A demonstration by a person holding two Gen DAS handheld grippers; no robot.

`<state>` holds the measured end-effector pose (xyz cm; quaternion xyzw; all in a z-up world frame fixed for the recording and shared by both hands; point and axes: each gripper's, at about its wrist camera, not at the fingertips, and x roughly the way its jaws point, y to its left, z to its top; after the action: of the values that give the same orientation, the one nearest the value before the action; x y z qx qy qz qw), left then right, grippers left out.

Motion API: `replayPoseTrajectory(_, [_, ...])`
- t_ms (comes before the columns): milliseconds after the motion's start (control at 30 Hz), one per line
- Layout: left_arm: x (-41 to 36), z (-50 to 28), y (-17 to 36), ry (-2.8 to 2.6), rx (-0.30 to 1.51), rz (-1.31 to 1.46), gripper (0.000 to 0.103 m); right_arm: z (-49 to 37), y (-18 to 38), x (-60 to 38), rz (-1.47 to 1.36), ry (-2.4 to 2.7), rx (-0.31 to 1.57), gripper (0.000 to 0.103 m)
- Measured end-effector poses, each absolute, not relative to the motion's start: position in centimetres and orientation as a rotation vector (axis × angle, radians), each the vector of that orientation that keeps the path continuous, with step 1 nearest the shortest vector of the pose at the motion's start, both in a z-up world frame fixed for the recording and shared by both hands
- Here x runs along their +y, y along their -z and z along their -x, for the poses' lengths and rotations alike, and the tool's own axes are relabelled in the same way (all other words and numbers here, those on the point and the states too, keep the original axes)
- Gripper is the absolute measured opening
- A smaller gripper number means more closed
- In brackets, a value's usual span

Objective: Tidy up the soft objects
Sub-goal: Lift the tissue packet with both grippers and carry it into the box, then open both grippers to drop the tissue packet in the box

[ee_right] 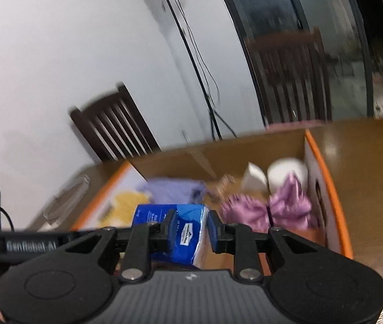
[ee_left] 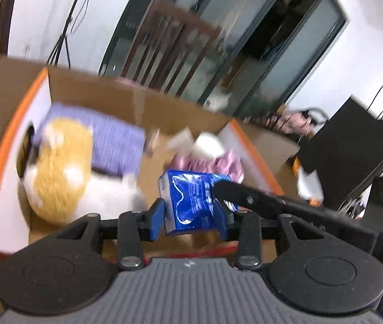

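Observation:
A blue tissue pack (ee_left: 191, 202) is held between both grippers above an open cardboard box (ee_left: 10, 140). My left gripper (ee_left: 190, 217) is shut on the pack's near end. My right gripper (ee_right: 190, 229) also pinches the same pack (ee_right: 180, 232); its arm crosses the left wrist view from the right. Inside the box lie a yellow and white plush (ee_left: 59, 172), a purple cloth (ee_left: 116, 140), a pink cloth (ee_right: 267, 208) and a white roll (ee_right: 287, 174).
The box with orange edges (ee_right: 334, 205) sits on a brown wooden table (ee_right: 375, 175). Dark wooden chairs (ee_right: 113, 129) stand behind the table. A black bag (ee_left: 353, 140) and a penguin-like toy (ee_left: 308, 183) are at the right. A clear tray (ee_right: 64, 197) lies at the left.

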<state>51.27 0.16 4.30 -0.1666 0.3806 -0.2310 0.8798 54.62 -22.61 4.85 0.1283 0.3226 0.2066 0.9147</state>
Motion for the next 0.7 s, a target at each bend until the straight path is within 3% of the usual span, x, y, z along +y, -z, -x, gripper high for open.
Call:
replayPoseTrajectory(133, [-0.1, -50.5, -3.8, 0.474, 0.765, 0.256, 0.047, -55.2, -2.8, -21.5, -0.197, -0.424, 0.733, 0.029])
replayPoseTrajectory(233, [0.3, -50.2, -4.5, 0.464, 0.718, 0.239, 0.067, -55.5, -2.1, -21.2, -0.179, -0.410, 0.748, 0.026])
replayPoseTrajectory(267, [0.4, -49.9, -4.9, 0.453, 0.706, 0.225, 0.068, -55.4, -2.2, -21.1, -0.178, -0.403, 0.745, 0.027])
replayPoseTrajectory(333, [0.8, -49.2, -5.8, 0.451, 0.677, 0.211, 0.068, -55.2, -2.9, -21.1, -0.168, -0.395, 0.726, 0.042])
replayPoseTrajectory(500, [2.0, -46.8, -8.6, 0.431, 0.600, 0.185, 0.069, -53.9, -6.2, -21.9, -0.140, -0.398, 0.654, 0.045])
replayPoseTrajectory(700, [2.5, -41.3, -11.7, 0.404, 0.512, 0.111, 0.077, -48.8, -11.4, -24.1, -0.112, -0.406, 0.534, 0.056])
